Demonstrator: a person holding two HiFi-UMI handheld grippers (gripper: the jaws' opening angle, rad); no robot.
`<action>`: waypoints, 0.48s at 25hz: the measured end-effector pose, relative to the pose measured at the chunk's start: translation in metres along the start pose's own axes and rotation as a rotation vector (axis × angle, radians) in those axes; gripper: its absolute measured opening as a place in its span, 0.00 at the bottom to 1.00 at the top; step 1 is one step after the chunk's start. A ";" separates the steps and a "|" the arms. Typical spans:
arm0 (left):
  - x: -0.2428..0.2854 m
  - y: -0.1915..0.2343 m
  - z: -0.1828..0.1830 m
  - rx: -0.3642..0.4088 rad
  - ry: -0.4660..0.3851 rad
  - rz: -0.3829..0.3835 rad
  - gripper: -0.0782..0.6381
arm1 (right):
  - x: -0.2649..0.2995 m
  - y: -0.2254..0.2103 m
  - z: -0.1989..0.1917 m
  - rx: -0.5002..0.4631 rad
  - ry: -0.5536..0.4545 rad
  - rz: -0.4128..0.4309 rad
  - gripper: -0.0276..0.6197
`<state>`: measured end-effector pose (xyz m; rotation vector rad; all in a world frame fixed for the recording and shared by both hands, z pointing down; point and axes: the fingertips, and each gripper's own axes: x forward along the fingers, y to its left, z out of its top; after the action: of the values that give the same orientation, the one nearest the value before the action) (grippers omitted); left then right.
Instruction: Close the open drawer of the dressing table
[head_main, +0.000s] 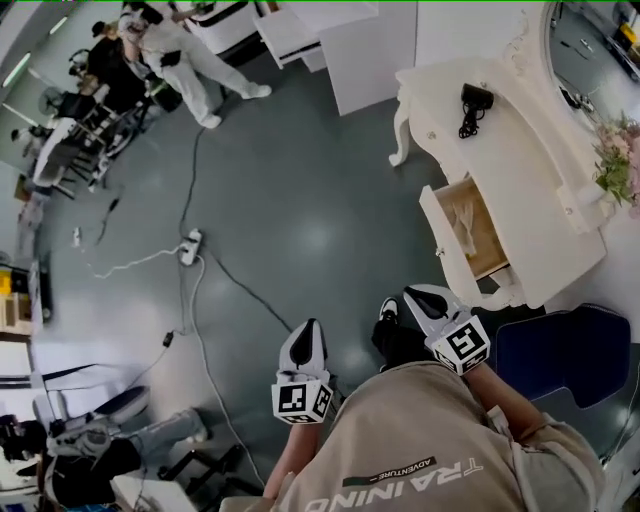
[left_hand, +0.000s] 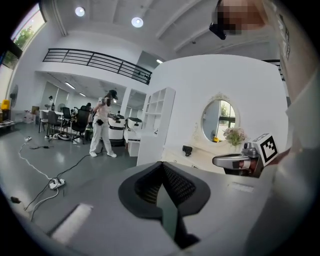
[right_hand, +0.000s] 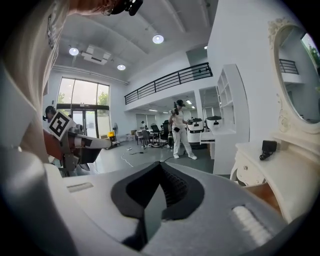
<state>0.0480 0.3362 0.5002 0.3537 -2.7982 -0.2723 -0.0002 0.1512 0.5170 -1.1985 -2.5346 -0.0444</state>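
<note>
Standing open at the scene's right, the drawer (head_main: 472, 226) juts from the dressing table (head_main: 515, 130); closing has not begun. Left gripper (head_main: 305, 338) and right gripper (head_main: 424, 304) hover nearer, jaws pressed together and empty, neither touching the drawer front.

I can't name the pale things lying in the drawer (head_main: 470, 228); they're too small. The mirror (head_main: 590, 50) and flowers (head_main: 616, 160) run off the edge. My right gripper view shows only the drawer's (right_hand: 261, 192) wooden corner.
</note>
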 end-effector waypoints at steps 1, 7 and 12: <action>0.014 0.002 0.005 0.013 0.002 -0.015 0.13 | 0.008 -0.011 0.000 0.008 -0.004 -0.016 0.05; 0.099 0.001 0.046 0.071 -0.013 -0.109 0.13 | 0.037 -0.070 0.007 0.062 -0.019 -0.105 0.05; 0.160 -0.009 0.069 0.088 -0.019 -0.174 0.13 | 0.052 -0.114 0.024 0.045 -0.036 -0.148 0.05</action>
<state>-0.1198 0.2947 0.4779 0.6201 -2.8073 -0.1916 -0.1241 0.1204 0.5239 -1.0020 -2.6369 -0.0010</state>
